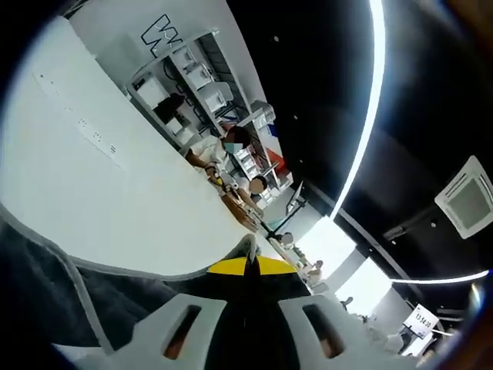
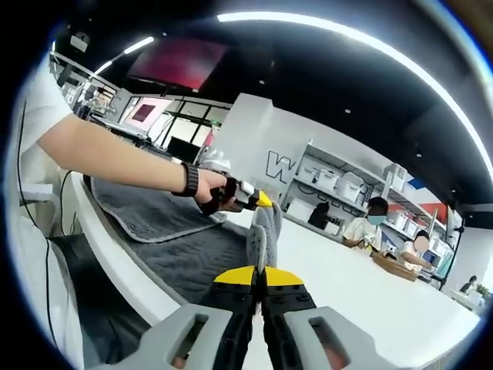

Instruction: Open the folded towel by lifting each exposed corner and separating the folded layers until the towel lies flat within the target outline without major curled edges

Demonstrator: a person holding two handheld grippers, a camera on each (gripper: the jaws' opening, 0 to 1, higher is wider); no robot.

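Honestly, much of the grey towel (image 2: 177,239) is cut off — your right gripper (image 2: 260,271) hides where its jaws meet the raised fold, which they pinch closed near the white worktop's (image 2: 370,301) near edge. Your left gripper (image 2: 250,196) grips another raised bit beyond it. In the left gripper view its own jaws (image 1: 248,266) sit closed on a towel (image 1: 46,285) edge. Wall lettering (image 2: 279,166) reads only "W" — the rest is cut off.

A broad white tabletop (image 2: 362,297) carries a dark grey quilted fabric towel (image 2: 185,250) with a pale border.
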